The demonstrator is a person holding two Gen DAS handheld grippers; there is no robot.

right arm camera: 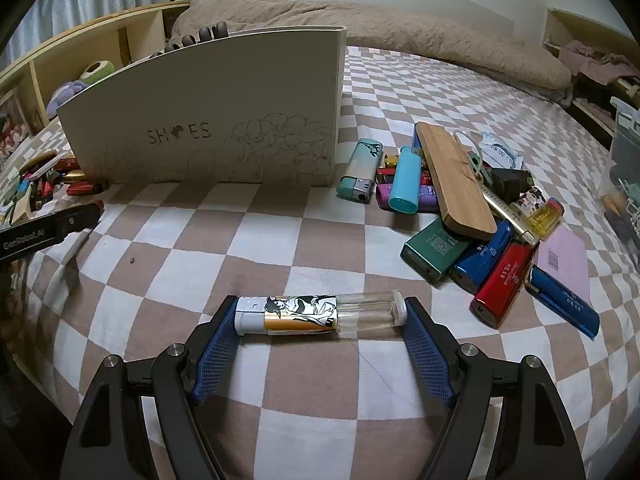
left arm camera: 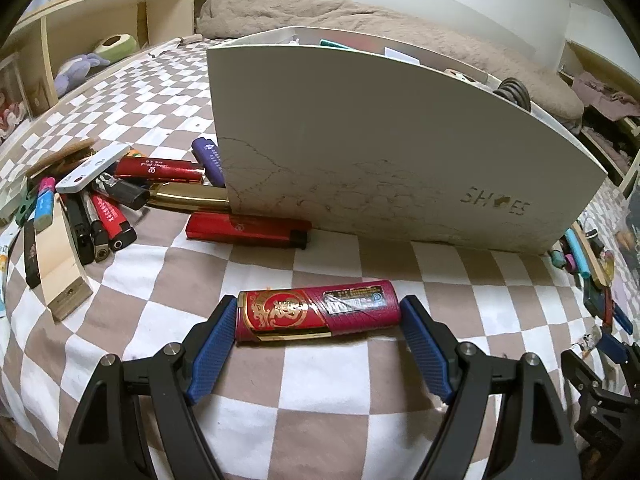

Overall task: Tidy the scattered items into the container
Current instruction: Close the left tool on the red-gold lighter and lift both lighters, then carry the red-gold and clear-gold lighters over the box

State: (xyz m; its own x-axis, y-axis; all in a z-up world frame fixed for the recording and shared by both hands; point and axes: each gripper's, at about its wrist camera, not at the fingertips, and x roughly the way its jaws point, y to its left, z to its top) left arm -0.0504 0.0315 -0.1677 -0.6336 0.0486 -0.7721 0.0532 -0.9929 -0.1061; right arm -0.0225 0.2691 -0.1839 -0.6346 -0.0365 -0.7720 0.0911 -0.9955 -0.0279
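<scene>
A dark red lighter with gold ornament (left arm camera: 316,314) lies crosswise between the blue pads of my left gripper (left arm camera: 319,307), which is shut on its two ends, low over the checked bedspread (left arm camera: 320,380). My right gripper (right arm camera: 320,312) is shut end to end on a clear lighter with a white cap and a drawn figure (right arm camera: 304,314). The white shoe box (left arm camera: 380,140) stands upright just beyond both grippers, also in the right wrist view as the shoe box (right arm camera: 220,100); several items show over its rim.
A heap of lighters and small sticks (left arm camera: 100,200) lies left of the box, with a red lighter (left arm camera: 248,230) at its foot. Right of the box sits another heap of lighters under a wooden case (right arm camera: 456,184). A beige blanket (right arm camera: 400,28) lies behind.
</scene>
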